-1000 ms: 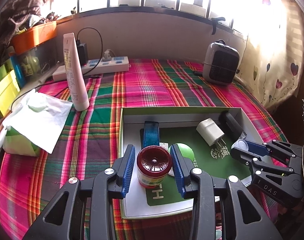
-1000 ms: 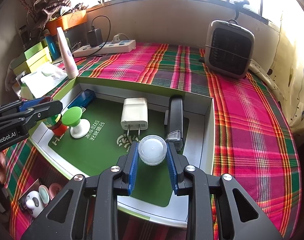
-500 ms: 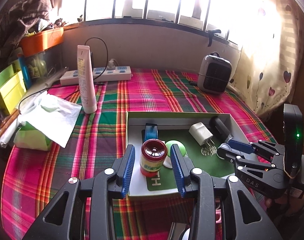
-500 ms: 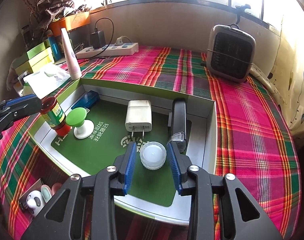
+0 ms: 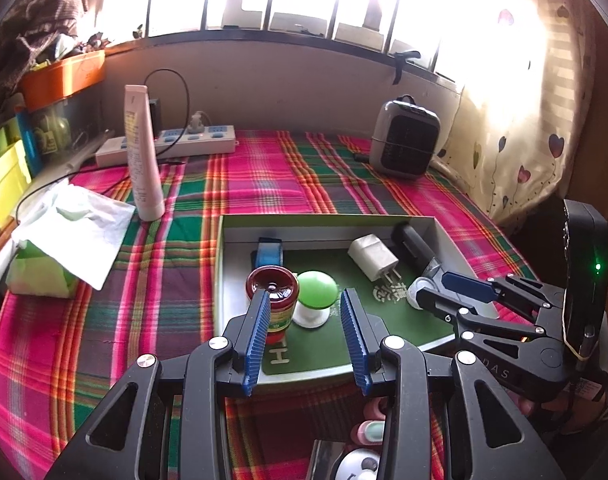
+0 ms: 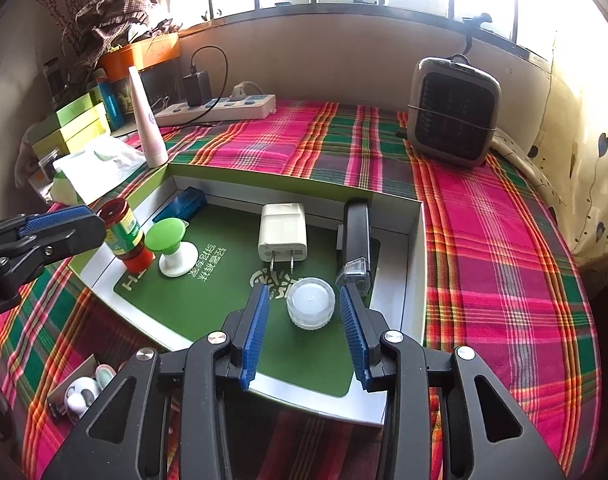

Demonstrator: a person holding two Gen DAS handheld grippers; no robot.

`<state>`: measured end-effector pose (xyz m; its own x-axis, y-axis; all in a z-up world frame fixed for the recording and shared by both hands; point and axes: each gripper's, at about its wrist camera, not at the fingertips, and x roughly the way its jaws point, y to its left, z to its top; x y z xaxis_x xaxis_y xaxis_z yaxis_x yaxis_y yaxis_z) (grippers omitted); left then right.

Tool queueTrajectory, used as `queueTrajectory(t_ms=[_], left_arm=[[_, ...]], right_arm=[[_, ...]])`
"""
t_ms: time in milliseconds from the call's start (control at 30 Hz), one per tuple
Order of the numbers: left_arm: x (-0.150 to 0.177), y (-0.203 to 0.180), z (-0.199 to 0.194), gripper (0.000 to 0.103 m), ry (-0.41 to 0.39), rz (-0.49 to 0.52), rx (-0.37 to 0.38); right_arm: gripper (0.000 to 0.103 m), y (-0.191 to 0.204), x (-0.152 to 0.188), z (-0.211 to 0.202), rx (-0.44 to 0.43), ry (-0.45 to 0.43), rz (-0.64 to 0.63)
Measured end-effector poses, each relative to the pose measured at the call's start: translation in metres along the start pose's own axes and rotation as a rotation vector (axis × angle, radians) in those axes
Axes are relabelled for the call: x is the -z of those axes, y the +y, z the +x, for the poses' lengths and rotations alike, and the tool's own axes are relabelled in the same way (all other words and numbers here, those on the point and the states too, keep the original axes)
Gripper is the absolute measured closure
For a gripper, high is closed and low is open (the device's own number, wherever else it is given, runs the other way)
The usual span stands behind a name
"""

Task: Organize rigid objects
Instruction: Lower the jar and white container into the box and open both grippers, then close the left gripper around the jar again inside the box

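Observation:
An open green box (image 5: 220, 264) (image 6: 418, 256) on the plaid cloth holds a red-capped jar (image 5: 273, 298) (image 6: 124, 234), a green-topped white knob (image 5: 316, 298) (image 6: 172, 246), a white charger (image 5: 374, 258) (image 6: 283, 232), a black stapler (image 5: 414, 244) (image 6: 356, 240), a blue item (image 5: 269, 252) (image 6: 182, 208) and a clear round cap (image 6: 311, 307). My left gripper (image 5: 306, 336) is open, pulled back from the jar, which stands free by its left finger. My right gripper (image 6: 306, 328) is open with the clear cap resting between its tips. It also shows in the left wrist view (image 5: 436, 292).
A white tube (image 5: 142, 152), power strip (image 5: 172, 146), tissue pack (image 5: 60, 248) and small heater (image 5: 404, 144) stand on the cloth. Yellow-green boxes (image 6: 74, 124) and an orange bin (image 5: 62, 78) line the left. Small toys (image 6: 84, 392) lie below the box's front edge.
Both grippers opened and drew back. The jar was let go and now stands in the box; the clear cap was let go and rests on the green mat.

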<state>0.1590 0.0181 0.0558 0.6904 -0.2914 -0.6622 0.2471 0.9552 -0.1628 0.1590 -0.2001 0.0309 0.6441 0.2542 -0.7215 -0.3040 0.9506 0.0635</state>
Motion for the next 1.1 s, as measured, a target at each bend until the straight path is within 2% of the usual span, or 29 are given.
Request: queueTrajectory(t_ms=[100, 333, 633, 933, 1100], left_arm=[[-0.005, 0.000, 0.009, 0.067, 0.016, -0.008, 0.014], [-0.013, 0.003, 0.026, 0.067, 0.031, -0.017, -0.018], [-0.013, 0.007, 0.036, 0.067, 0.055, -0.019, -0.020], [-0.012, 0.011, 0.033, 0.067, 0.050, -0.038, -0.014], [-0.016, 0.007, 0.028, 0.067, 0.016, -0.023, -0.023]], right_arm=[[0.065, -0.001, 0.000, -0.001, 0.001, -0.006, 0.005], [0.065, -0.003, 0.000, -0.001, -0.007, -0.007, 0.012], [0.065, -0.002, 0.001, 0.001, -0.012, -0.003, 0.015], [0.065, -0.001, 0.001, -0.002, -0.011, -0.006, 0.010], [0.065, 0.000, 0.002, -0.003, -0.012, -0.003, 0.009]])
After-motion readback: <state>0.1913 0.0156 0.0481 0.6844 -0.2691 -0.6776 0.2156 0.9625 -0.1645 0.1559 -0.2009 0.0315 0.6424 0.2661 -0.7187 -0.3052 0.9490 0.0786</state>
